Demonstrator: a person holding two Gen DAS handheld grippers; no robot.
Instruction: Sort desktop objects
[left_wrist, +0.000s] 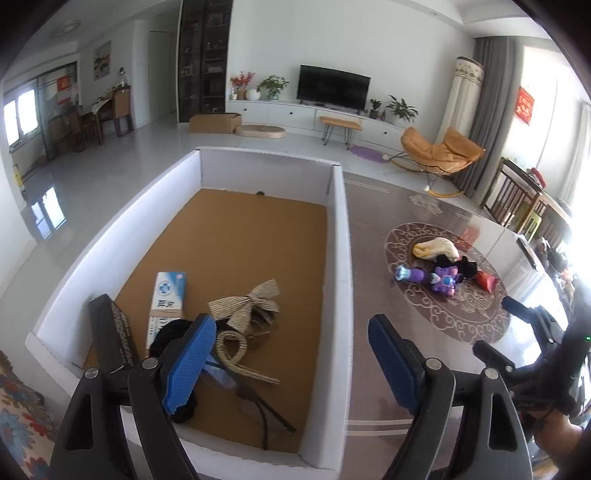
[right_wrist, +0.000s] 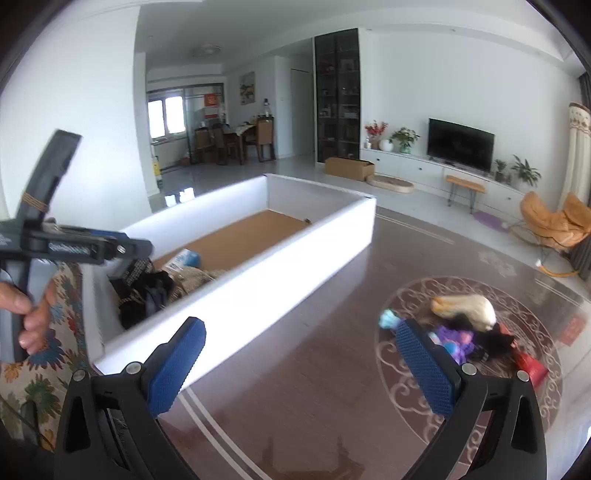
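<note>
We look from the left wrist across a bright living room with a pale glossy floor, a television (left_wrist: 334, 88) on a long white cabinet, potted plants beside it, an orange lounge chair (left_wrist: 441, 151) near grey curtains, and a dining corner far left. Below us lies a dark brown table (left_wrist: 399, 236) with a pale scroll medallion. On it stands a white-walled box (left_wrist: 341, 258) with a brown cardboard floor, holding a blue-and-white carton (left_wrist: 168, 295), a woven straw bow (left_wrist: 245, 304), a looped straw ribbon, a black printed box and dark cords. Out on the medallion, well apart from the box, sits a small pile of toys (left_wrist: 443, 273): a cream and yellow plush, purple and blue figures, something black, a red packet. Our left gripper (left_wrist: 291, 363) stands with its blue pads wide apart and nothing between them, over the box's right wall. At the right edge we see our right gripper (left_wrist: 495, 328) as dark, blurred parts. From the right wrist, the same room shows the tall black shelf unit (right_wrist: 337, 96) and a cardboard carton on the floor. The box (right_wrist: 258, 280) lies to the left, the toys (right_wrist: 465, 328) to the right on the medallion. Our right gripper (right_wrist: 301, 363) gapes wide and empty above the table, its right pad in front of the pile. A hand (right_wrist: 27, 314) holds the left gripper's handle at far left.
</note>
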